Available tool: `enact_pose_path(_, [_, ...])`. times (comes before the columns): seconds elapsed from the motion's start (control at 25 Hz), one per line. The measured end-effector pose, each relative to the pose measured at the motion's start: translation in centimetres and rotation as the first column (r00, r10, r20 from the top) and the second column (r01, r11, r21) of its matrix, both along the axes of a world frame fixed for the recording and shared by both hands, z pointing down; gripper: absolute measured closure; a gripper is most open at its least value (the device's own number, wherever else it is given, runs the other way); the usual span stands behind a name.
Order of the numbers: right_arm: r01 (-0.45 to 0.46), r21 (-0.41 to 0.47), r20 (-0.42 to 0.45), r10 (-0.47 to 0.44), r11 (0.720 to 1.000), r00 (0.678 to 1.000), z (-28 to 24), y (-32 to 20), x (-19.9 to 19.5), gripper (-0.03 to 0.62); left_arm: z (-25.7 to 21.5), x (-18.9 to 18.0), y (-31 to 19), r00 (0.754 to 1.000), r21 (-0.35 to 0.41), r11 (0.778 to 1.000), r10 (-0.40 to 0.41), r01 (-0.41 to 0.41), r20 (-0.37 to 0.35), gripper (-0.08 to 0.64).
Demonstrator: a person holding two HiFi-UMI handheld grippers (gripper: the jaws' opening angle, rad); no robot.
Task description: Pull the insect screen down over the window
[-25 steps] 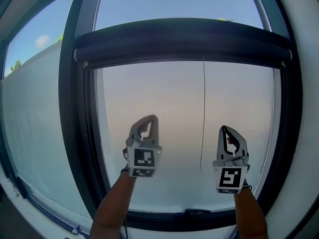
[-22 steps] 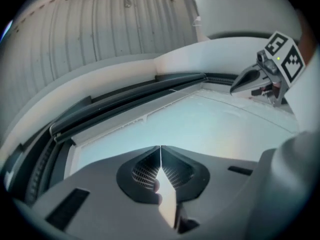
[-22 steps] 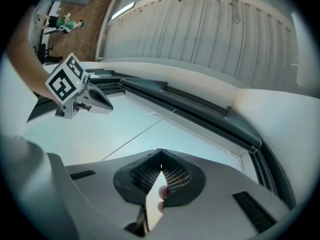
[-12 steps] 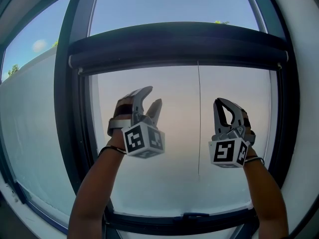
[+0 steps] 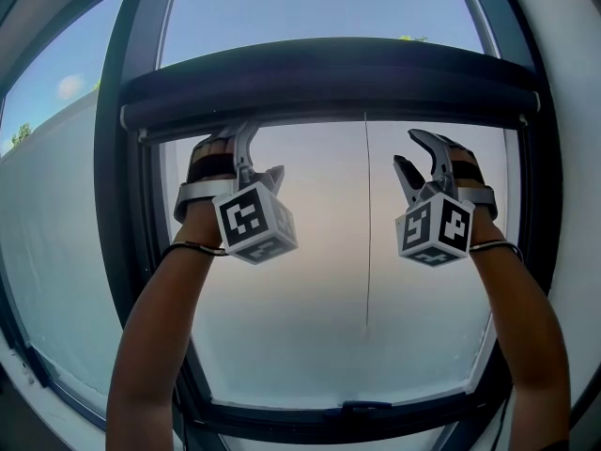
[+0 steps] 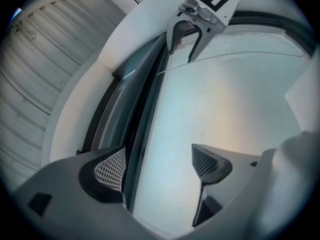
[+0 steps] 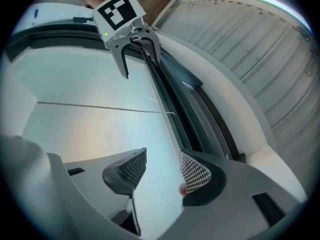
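The insect screen is rolled up in a dark cassette (image 5: 329,75) across the top of the window; its thin pull cord (image 5: 367,242) hangs down the glass. Both grippers are raised just under the cassette's lower bar (image 5: 329,116). My left gripper (image 5: 255,156) is open; its jaws have just been opening. In the left gripper view the dark bar (image 6: 145,114) runs between the jaws of the left gripper (image 6: 157,160), close to one pad, unpressed. My right gripper (image 5: 413,153) is open too, jaws just opened. In its own view the right gripper (image 7: 162,166) has only glass between the pads, with the bar (image 7: 172,109) beside them.
A dark window frame (image 5: 117,252) surrounds the pane, with a handle (image 5: 366,408) on the bottom rail. A second pane (image 5: 52,252) lies to the left. A white reveal (image 7: 240,114) and a ribbed ceiling (image 7: 270,49) sit above the cassette.
Both grippers rose from mid-pane to just under the cassette and rolled on their wrists. Both sets of jaws went from shut to open.
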State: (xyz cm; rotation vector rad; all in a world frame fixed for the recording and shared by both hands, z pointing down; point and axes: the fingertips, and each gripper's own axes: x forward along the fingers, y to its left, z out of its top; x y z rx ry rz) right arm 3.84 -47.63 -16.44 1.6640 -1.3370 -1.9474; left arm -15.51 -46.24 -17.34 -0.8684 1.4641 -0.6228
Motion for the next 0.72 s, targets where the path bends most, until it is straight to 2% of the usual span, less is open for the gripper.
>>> enact_pose_path(0.2, [-0.082,0.019,-0.048,0.083,0.996,0.995,-2.9,-0.2,0.5,0.381,-1.9,-1.3,-0.4,0.998,-0.038,0.997,-0.063,0.063,-0.004,0.153])
enact_pose_path(0.4, [-0.149,-0.003,-0.094,0.148,0.989,0.985,-3.8,-0.7,0.4,0.374,-0.9,-2.1,-1.5,0.996,-0.096,0.991,-0.089,0.089,-0.004,0.153])
enact_pose_path(0.72, [-0.289,-0.004,-0.179,0.284,0.957,0.942,-4.4,-1.9,0.3,0.374,-1.7,-2.9,-2.0,0.990,-0.097,0.985,-0.141,0.143,0.027,0.154])
